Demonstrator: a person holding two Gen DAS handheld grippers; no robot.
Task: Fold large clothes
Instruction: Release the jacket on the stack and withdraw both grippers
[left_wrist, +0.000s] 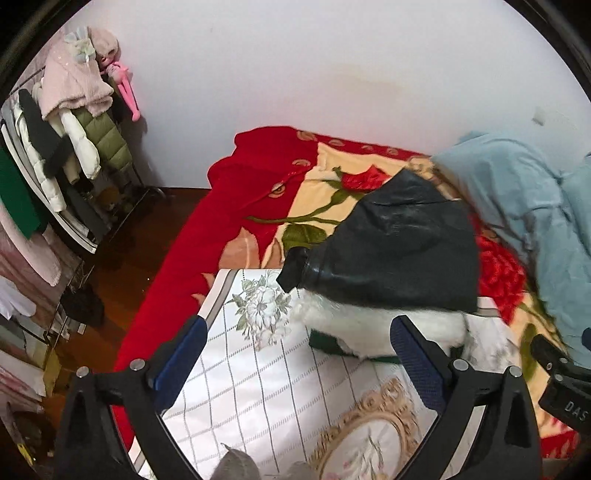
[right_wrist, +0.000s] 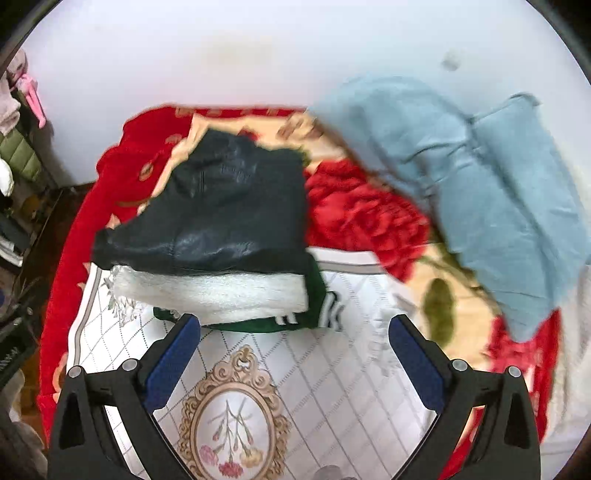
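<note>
A stack of folded clothes lies on the bed: a black leather garment (left_wrist: 399, 240) (right_wrist: 221, 218) on top, a white fluffy one (left_wrist: 373, 325) (right_wrist: 214, 291) under it, a green one with white stripes (right_wrist: 314, 314) at the bottom. A light blue garment (left_wrist: 524, 206) (right_wrist: 491, 192) lies loosely to the right. My left gripper (left_wrist: 295, 354) is open and empty, just in front of the stack. My right gripper (right_wrist: 293, 350) is open and empty, in front of the stack too. Part of the right gripper (left_wrist: 561, 384) shows at the right edge of the left wrist view.
The stack rests partly on a white quilted mat (left_wrist: 266, 387) (right_wrist: 332, 373) with a floral oval print, over a red rose blanket (left_wrist: 258, 192) (right_wrist: 369, 218). A clothes rack (left_wrist: 66, 155) with hanging coats stands at the left by the wooden floor (left_wrist: 122, 266). A white wall is behind.
</note>
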